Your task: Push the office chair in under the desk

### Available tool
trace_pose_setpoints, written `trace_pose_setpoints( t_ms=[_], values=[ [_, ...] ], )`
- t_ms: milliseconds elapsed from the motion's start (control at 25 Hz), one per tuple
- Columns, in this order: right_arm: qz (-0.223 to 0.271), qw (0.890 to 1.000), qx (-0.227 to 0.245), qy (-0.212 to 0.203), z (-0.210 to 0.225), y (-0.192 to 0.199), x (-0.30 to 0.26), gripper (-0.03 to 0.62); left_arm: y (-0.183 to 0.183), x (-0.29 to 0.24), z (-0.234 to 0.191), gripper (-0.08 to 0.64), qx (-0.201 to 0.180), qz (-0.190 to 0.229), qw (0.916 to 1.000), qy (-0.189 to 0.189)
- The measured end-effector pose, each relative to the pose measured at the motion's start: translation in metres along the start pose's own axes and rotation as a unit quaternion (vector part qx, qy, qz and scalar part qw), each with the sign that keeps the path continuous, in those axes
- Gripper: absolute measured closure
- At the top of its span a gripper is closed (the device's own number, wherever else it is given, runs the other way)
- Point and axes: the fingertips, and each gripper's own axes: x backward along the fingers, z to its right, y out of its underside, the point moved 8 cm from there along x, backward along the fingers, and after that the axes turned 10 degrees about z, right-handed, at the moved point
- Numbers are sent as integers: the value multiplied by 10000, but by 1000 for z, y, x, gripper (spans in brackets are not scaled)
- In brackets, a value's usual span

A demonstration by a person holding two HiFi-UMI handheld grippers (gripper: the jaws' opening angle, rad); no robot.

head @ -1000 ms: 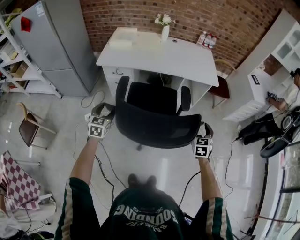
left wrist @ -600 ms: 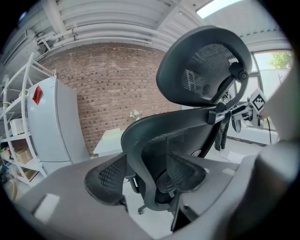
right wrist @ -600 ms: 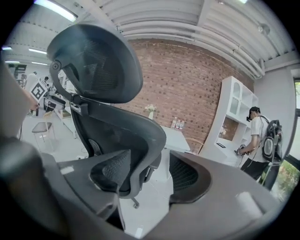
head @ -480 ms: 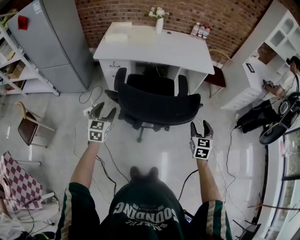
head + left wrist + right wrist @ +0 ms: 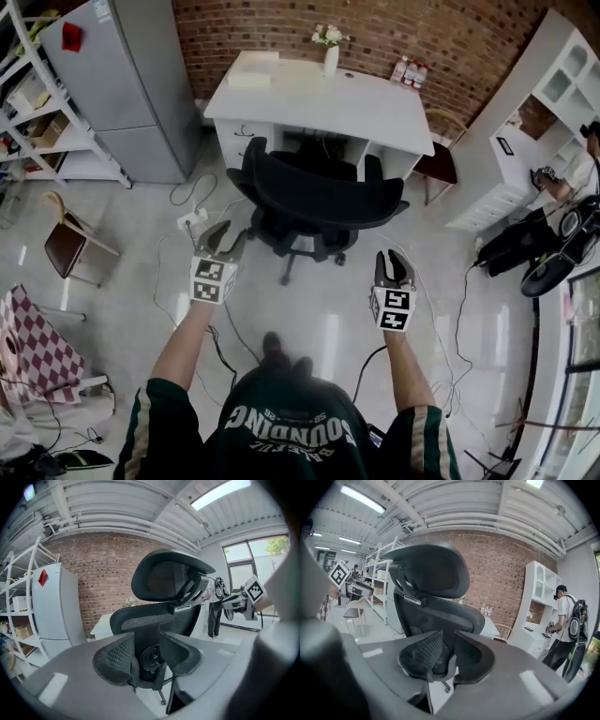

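Observation:
The black office chair (image 5: 319,197) stands in front of the white desk (image 5: 375,112), its seat partly under the desk top and its backrest facing me. My left gripper (image 5: 225,236) hangs over the floor, a short way off the chair's left side. My right gripper (image 5: 394,261) is off its right side, equally clear of it. Both have just been closing their jaws, with nothing between them. In the left gripper view the left gripper (image 5: 147,651) shows a gap, with the chair (image 5: 164,581) beyond. In the right gripper view the right gripper (image 5: 447,651) shows a narrower gap before the chair (image 5: 431,573).
A grey fridge (image 5: 131,84) and a white shelf unit (image 5: 37,112) stand at the left. A small brown chair (image 5: 70,244) and floor cables (image 5: 202,220) lie left of me. A dark stool (image 5: 441,169) stands beside the desk. A white cabinet (image 5: 525,141) and a person (image 5: 562,178) are at the right.
Both grippers have drawn back from the chair's backrest towards me, and their jaws have narrowed. The chair has rolled closer to the desk.

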Motion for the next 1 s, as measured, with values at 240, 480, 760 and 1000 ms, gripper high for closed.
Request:
trace_pose_setpoints(
  t_ms=[240, 480, 760, 1000],
  values=[
    [492, 9981, -278, -227, -5, -19, 41, 591, -17, 32, 42, 454, -94, 132, 9998, -68],
    [741, 9958, -399, -360, -5, -21, 82, 591, -37, 57, 87, 539, -106, 325, 9994, -102],
    [794, 9952, -425, -379, 7, -23, 113, 592, -55, 76, 125, 551, -83, 453, 9989, -90],
    [834, 9947, -317, -514, 5, -26, 122, 592, -51, 86, 136, 551, -107, 376, 9992, -114]
  ],
)
